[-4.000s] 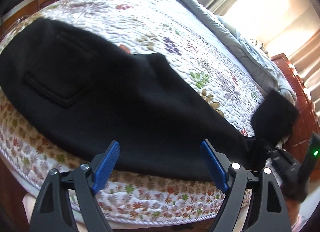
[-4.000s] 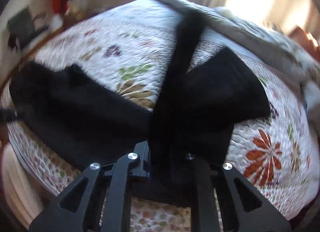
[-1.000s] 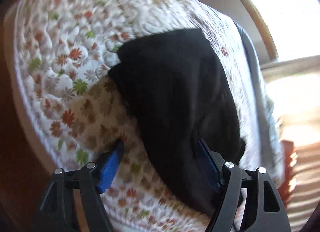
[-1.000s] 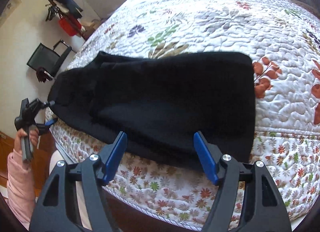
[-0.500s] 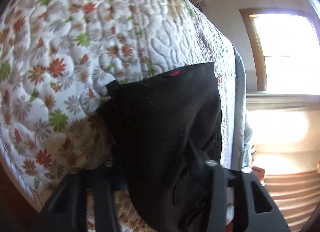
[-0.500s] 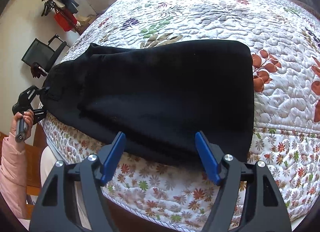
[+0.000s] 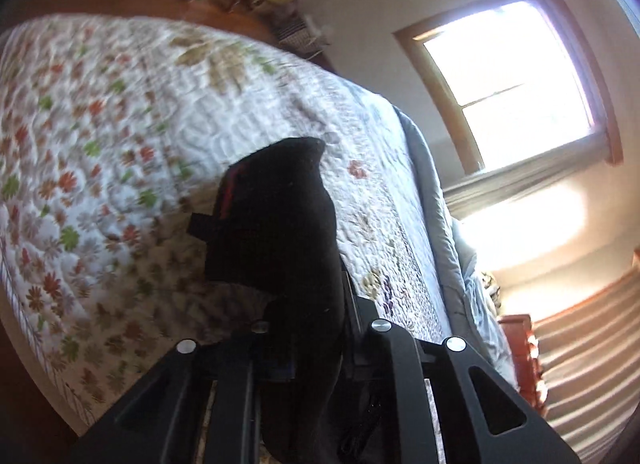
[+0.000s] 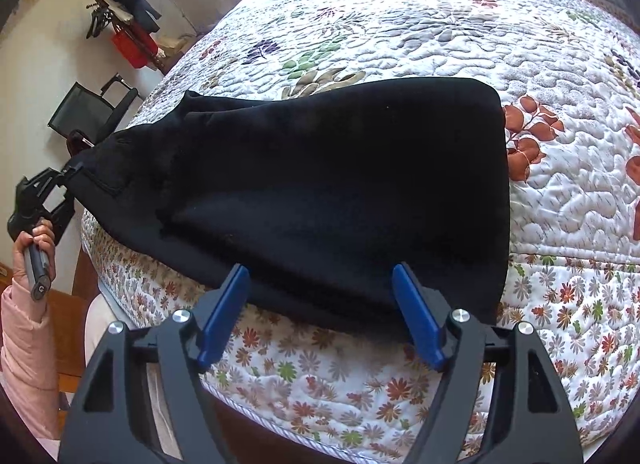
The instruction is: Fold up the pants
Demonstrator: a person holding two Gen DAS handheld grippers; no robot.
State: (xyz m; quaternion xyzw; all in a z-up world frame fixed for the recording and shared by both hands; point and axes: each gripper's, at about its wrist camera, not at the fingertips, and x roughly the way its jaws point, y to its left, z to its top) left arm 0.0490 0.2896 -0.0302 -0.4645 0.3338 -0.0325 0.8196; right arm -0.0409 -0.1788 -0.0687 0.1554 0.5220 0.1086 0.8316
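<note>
Pants [image 8: 320, 184] along bed edge [image 8: 360, 404], waist corner in left tongs [image 7: 316, 360]

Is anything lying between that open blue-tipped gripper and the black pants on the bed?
Nothing visible. The right gripper hangs open just over the near edge of the pants, with only bare quilt around.

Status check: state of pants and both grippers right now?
pants: folded lengthwise on the quilt, one end lifted off it
left gripper: just closed, shut on pants' end
right gripper: open, fingers above the near pants edge, nothing gripped
</note>
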